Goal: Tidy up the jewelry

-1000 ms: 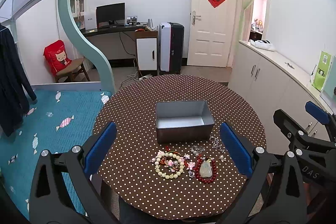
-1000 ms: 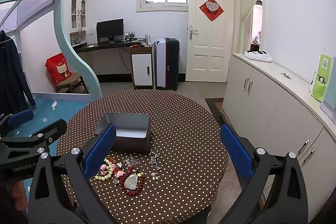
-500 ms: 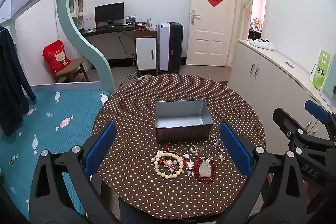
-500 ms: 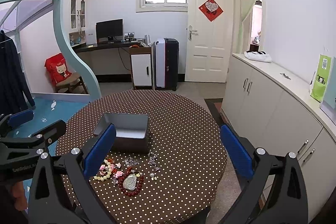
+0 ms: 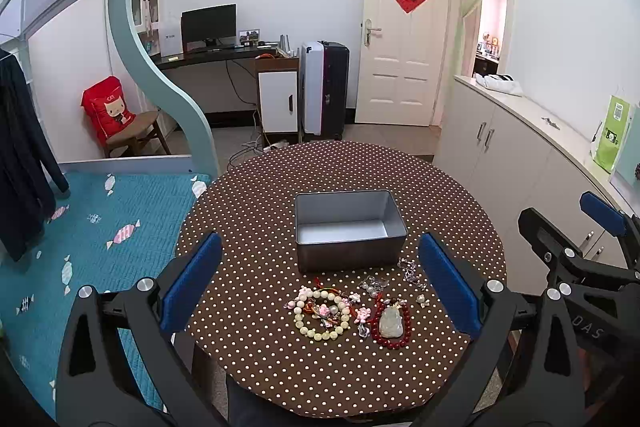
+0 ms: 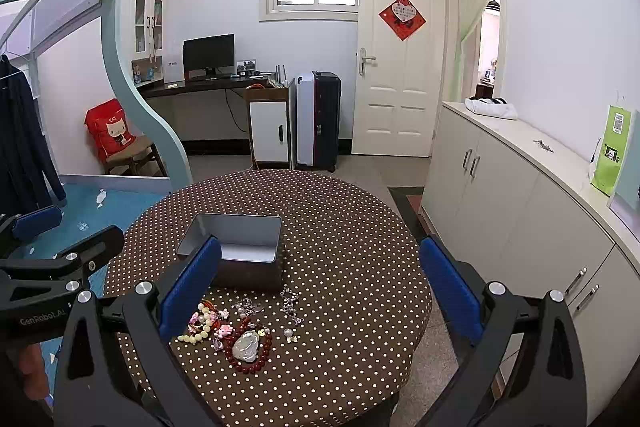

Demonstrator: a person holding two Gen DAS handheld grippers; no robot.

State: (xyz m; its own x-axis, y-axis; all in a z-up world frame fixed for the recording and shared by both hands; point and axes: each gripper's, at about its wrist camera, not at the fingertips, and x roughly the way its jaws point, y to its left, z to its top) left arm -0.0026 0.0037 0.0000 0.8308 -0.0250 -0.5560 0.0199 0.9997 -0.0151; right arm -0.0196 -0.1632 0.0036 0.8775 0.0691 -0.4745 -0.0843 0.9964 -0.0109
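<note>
Brown cloth with white dots covers the round table (image 5: 256, 195), and on it stands an open grey metal tin (image 5: 347, 231), rectangular, nothing visible inside. The jewelry lies in a loose cluster on the cloth just in front of the tin, on the near side — none of it is in the tin.

In the left wrist view the cluster reads left to right: a cream bead bracelet (image 5: 322, 315) with small pink charms tangled inside and beside it, then a dark red bead bracelet (image 5: 391, 321) ringed around a pale carved pendant (image 5: 389, 321). Closer to the tin lie a few small silvery pieces (image 5: 410, 269), too fine to tell apart.

The left gripper (image 5: 320, 283) hangs above the near table edge with its blue-padded fingers spread wide, holding nothing; the cluster sits between them in its own view. The right gripper (image 6: 320, 283) is likewise spread wide and empty — it hangs to the right of the left one, and from its camera the tin (image 6: 240, 247) and the beads appear towards the left, partly behind its left finger pad (image 6: 188, 287). Both tools are well clear of the jewelry.
</note>
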